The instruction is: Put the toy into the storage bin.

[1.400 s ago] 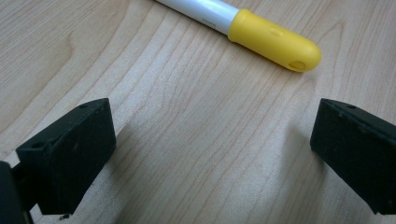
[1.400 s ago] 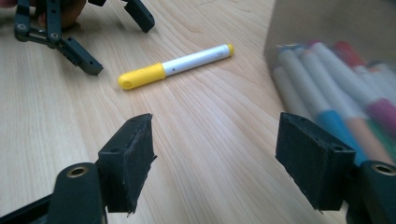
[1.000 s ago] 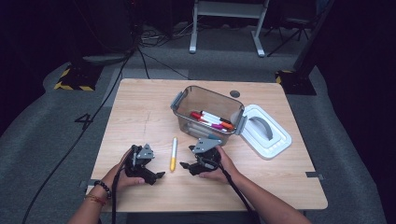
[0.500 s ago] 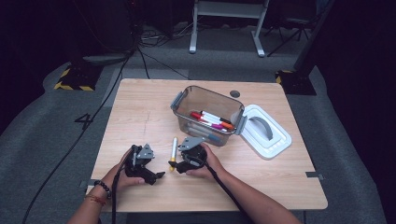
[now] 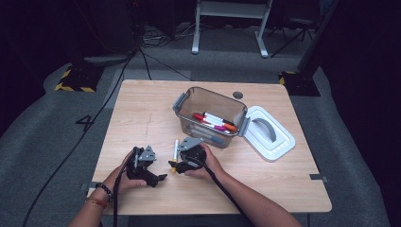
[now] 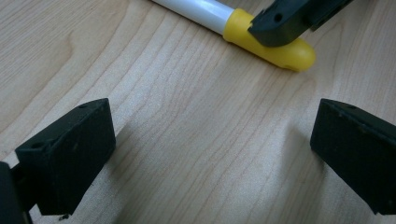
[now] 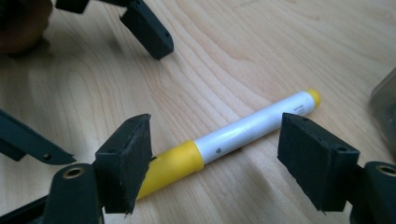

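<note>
Room: dark, grey floor (image 5: pixel 42 123) with cables, a yellow-and-black striped block (image 5: pixel 75 78) at 10 o'clock from the bench, white frame legs (image 5: pixel 227 23) at 12 o'clock.

Bench (image 5: pixel 142 109): light wood grain, rectangular, a round dark disc (image 5: pixel 238 95) near its far edge.

Arms: both forearms enter from 6 o'clock in the high view. Left forearm (image 5: pixel 92 213) wears a wristband and angles toward 1 o'clock; right forearm (image 5: pixel 246 201) angles toward 10 o'clock, cable trailing along it.

Container: clear plastic box (image 5: pixel 187 101) with grey latches, right of bench centre, open. Several markers (image 5: pixel 215 123) lie inside, caps red, orange, pink and others. White lid (image 5: pixel 279 142) with grey handle lies flat, touching the box at its 4 o'clock side.

Left tool (image 5: pixel 161 178): held low at the near-left of the bench, jaws wide apart over bare wood, nothing between them in the left gripper view; tips point toward 3 o'clock.

Right tool (image 5: pixel 172 165): jaws wide, straddling the marker without closing on it. In the right gripper view one jaw stands at the yellow cap, the other beside the white barrel.

Yellow marker (image 7: pixel 219 140): lies flat on the bench at 7 o'clock from the box, between the two tools, cap end toward the person.
</note>
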`<state>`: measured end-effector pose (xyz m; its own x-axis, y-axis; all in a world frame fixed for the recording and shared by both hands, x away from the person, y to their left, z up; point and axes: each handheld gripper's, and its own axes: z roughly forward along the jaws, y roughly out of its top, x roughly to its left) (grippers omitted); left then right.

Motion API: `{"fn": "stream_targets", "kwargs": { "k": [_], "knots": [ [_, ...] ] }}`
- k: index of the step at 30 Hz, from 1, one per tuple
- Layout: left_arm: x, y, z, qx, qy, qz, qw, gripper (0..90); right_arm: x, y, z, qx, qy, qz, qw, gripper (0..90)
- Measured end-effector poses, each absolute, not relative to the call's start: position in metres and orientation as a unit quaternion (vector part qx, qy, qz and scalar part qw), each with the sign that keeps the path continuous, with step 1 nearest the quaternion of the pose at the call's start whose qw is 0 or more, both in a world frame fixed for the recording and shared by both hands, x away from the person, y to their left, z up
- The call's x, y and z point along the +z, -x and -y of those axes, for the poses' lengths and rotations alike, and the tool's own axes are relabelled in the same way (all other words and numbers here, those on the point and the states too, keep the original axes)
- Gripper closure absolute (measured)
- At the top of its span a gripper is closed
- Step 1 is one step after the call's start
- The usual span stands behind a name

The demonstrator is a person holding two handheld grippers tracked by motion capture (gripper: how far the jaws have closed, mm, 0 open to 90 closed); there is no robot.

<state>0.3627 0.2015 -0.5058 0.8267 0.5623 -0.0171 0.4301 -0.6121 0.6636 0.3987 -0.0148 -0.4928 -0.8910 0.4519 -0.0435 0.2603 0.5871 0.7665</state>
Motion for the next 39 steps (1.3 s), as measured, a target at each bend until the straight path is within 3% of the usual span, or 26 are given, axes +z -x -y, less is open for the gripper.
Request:
{"fn": "stream_targets", "kwargs": {
  "k": [4, 10, 15, 21, 32, 39],
  "knots": [
    [-0.506, -0.363, -0.201, 0.097, -0.893, -0.278, 0.342, 0.4, -0.497, -0.4, 0.015, 0.398, -0.206, -0.887, 0.114, 26.8],
    [-0.506, -0.363, -0.201, 0.097, -0.893, -0.278, 0.342, 0.5, -0.5, -0.401, 0.038, 0.379, -0.219, -0.893, 0.103, 34.6],
    [-0.506, -0.363, -0.201, 0.097, -0.893, -0.278, 0.342, 0.5, -0.498, -0.398, 0.07, 0.383, -0.205, -0.896, 0.089, 54.6],
    [-0.506, -0.363, -0.201, 0.097, -0.893, -0.278, 0.342, 0.5, -0.497, -0.4, 0.091, 0.381, -0.207, -0.897, 0.084, 66.0],
    [-0.506, -0.363, -0.201, 0.097, -0.893, -0.278, 0.342, 0.5, -0.498, -0.414, 0.091, 0.391, -0.199, -0.895, 0.083, 66.5],
    [-0.506, -0.363, -0.201, 0.097, -0.893, -0.278, 0.342, 0.5, -0.498, -0.417, 0.093, 0.387, -0.198, -0.896, 0.087, 73.9]
  ]
}}
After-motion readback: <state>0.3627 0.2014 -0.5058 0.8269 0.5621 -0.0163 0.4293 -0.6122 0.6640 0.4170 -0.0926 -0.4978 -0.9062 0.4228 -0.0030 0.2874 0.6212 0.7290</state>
